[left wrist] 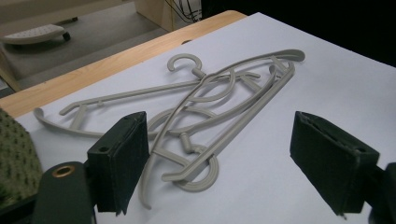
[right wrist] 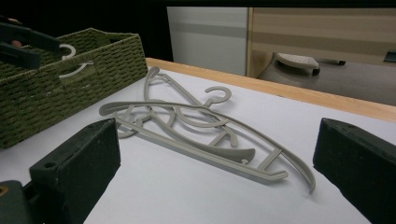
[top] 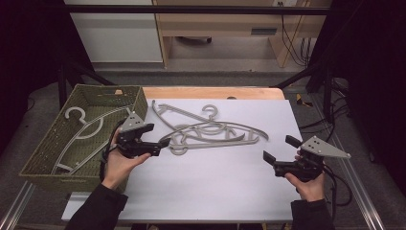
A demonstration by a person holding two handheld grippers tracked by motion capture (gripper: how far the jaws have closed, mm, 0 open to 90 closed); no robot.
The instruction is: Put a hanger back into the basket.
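Note:
A tangled pile of grey plastic hangers lies on the white tabletop, right of a green woven basket. One pale hanger lies inside the basket. My left gripper is open at the pile's left end, its jaws pointing right. In the left gripper view the pile has its near hook just ahead of the wide-apart jaws of the left gripper, close to the left one, and nothing is pinched. My right gripper hovers open to the right of the pile, its jaws empty.
In the right gripper view the hangers lie ahead of the right gripper, with the basket at the left. A wooden table edge runs behind the white surface. A metal frame and cables stand around the table.

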